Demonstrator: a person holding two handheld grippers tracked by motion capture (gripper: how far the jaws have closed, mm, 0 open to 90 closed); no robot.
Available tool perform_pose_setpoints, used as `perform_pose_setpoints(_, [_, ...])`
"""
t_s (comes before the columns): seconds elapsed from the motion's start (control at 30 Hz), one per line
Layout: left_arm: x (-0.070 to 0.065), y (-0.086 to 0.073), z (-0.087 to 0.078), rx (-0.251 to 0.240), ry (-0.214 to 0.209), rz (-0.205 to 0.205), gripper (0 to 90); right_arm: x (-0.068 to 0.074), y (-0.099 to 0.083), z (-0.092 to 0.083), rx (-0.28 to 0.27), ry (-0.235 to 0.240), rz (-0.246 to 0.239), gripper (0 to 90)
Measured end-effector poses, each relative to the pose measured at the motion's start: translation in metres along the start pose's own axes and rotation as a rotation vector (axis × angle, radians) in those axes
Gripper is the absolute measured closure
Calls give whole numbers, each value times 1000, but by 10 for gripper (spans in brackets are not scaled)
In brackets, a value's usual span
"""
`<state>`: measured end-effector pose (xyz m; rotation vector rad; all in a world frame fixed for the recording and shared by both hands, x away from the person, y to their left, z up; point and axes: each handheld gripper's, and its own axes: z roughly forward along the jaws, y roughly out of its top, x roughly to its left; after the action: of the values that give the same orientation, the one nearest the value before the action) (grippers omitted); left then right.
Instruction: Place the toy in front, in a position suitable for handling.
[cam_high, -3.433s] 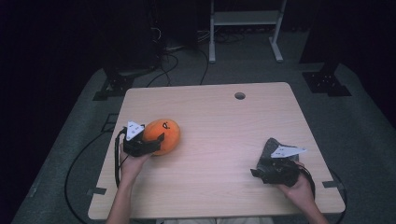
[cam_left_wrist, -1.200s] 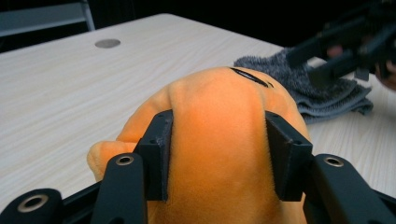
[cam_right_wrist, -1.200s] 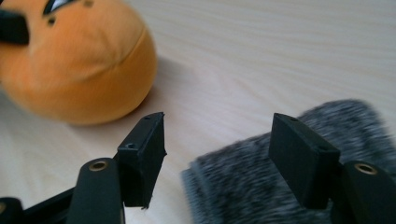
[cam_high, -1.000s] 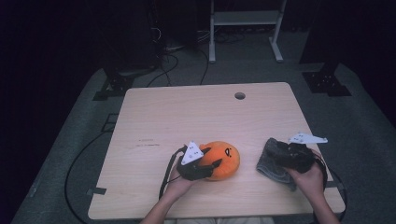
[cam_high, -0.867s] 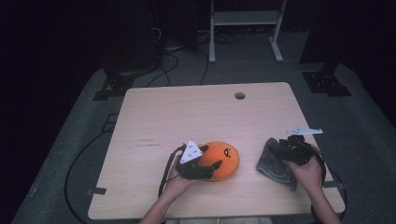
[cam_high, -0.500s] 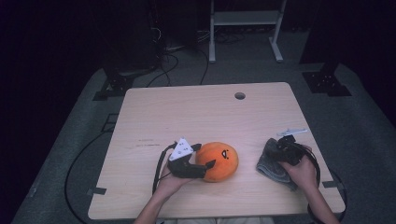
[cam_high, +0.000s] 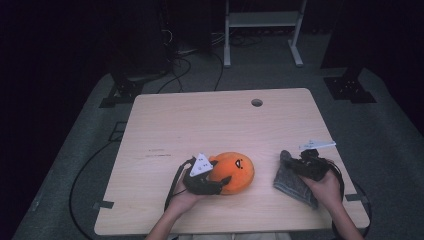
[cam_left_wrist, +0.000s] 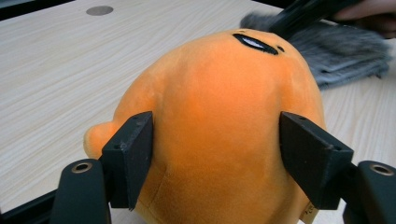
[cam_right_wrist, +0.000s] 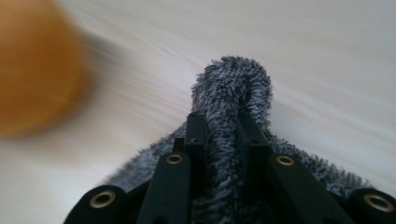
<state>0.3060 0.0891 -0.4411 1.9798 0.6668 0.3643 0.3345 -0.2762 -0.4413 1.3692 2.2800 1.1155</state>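
Item: orange plush toy (cam_high: 233, 172), near desk (cam_high: 210, 120) front edge, gripped by left gripper (cam_left_wrist: 215, 154). Right gripper (cam_right_wrist: 223, 126), just closed, pinches grey fuzzy cloth (cam_high: 292, 181). Step: cloth pickup. Next: likely lift cloth toward toy.

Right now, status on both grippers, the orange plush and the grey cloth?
Left gripper jaws against the orange plush, just been closing. Right gripper just closed, pinching a fold of the grey cloth. Table between plush and cloth bare.

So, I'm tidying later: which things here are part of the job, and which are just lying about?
In the job:
- orange plush toy, between the left gripper
- grey fuzzy cloth, pinched by the right gripper

Lying about:
- white frame on the floor
- cables
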Motion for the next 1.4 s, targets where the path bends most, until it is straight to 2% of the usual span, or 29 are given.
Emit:
perform_pose_setpoints(0.03, [1, 0, 2, -10, 2, -18, 297, 19, 6, -14, -90, 84, -45, 765])
perform_pose_setpoints(0.07, [1, 0, 2, -10, 2, -18, 299, 19, 6, -14, -90, 84, -45, 765])
perform_pose_setpoints(0.1, [1, 0, 4, -13, 6, -21, 301, 43, 13, -22, -154, 152, -111, 764])
perform_pose_setpoints(0.13, [1, 0, 4, -13, 6, -21, 301, 43, 13, -22, -154, 152, -111, 764])
perform_pose_setpoints(0.17, [-1, 0, 6, -15, 12, -19, 302, 68, 18, -23, -189, 216, -157, 763])
perform_pose_setpoints(0.2, [-1, 0, 6, -15, 12, -19, 302, 68, 18, -23, -189, 216, -157, 763])
perform_pose_setpoints(0.23, [-3, 0, 6, -17, 15, -10, 302, 90, 21, -15, -188, 260, -208, 761])
perform_pose_setpoints(0.27, [-3, 0, 6, -17, 15, -10, 303, 99, 22, -9, -176, 260, -238, 759])
perform_pose_setpoints(0.33, [-3, 0, 6, -12, 16, -2, 305, 111, 20, 3, -141, 215, -300, 756])
perform_pose_setpoints(0.37, [-1, 0, 4, -6, 12, 1, 307, 112, 19, 7, -136, 198, -310, 756])
perform_pose_setpoints(0.47, [1, -1, 4, -17, 3, -19, 310, 104, 18, 9, -129, 185, -291, 756])
perform_pose_setpoints(0.5, [2, -2, 4, -17, -2, -22, 309, 93, 14, 9, -121, 143, -261, 759])
perform_pose_setpoints(0.57, [3, -2, 4, -13, -2, -20, 309, 84, 10, 9, -91, 116, -230, 762])
perform_pose_setpoints(0.67, [1, -2, 4, -14, 1, -14, 308, 81, 7, 6, -98, 137, -205, 763])
perform_pose_setpoints(0.7, [-2, -2, 5, -14, 4, 10, 307, 88, 11, -1, -141, 186, -209, 761])
perform_pose_setpoints(0.73, [-2, -2, 5, -14, 4, 10, 307, 88, 11, -1, -141, 186, -209, 761])
perform_pose_setpoints(0.77, [-5, -2, 6, -14, 5, 33, 307, 100, 16, -4, -169, 228, -244, 756])
perform_pose_setpoints(0.8, [-5, -2, 6, -14, 5, 33, 307, 100, 16, -4, -169, 228, -244, 756])
perform_pose_setpoints(0.83, [-5, -2, 6, -12, 3, 36, 307, 107, 19, -2, -157, 206, -301, 754])
perform_pose_setpoints(0.87, [-5, -2, 6, -12, 3, 36, 307, 107, 19, -2, -157, 206, -301, 754])
perform_pose_setpoints(0.93, [-2, -3, 5, -20, -12, 16, 308, 95, 17, 8, -118, 203, -263, 755])
perform_pose_setpoints(1.0, [-2, -3, 5, -19, -12, 18, 308, 89, 16, 10, -104, 195, -247, 754])
perform_pose_setpoints(1.03, [-4, -2, 5, -17, -11, 31, 308, 81, 14, 9, -87, 176, -216, 754])
perform_pose_setpoints(1.07, [-4, -2, 5, -11, -12, 41, 309, 79, 13, 8, -84, 166, -208, 754])
perform_pose_setpoints(1.17, [-6, -3, 5, -9, -22, 59, 312, 79, 15, 4, -111, 195, -184, 752])
perform_pose_setpoints(1.23, [-7, -3, 5, -6, -34, 70, 309, 87, 20, 3, -141, 218, -201, 750])
perform_pose_setpoints(1.27, [-5, -2, 4, -6, -46, 67, 299, 89, 20, 5, -133, 212, -211, 751])
perform_pose_setpoints(1.37, [-1, 2, -1, -27, -66, 42, 219, 89, 16, 10, -101, 213, -232, 754])
perform_pose_setpoints(1.4, [1, 4, -3, -50, -65, 19, 219, 89, 16, 10, -101, 213, -232, 754])
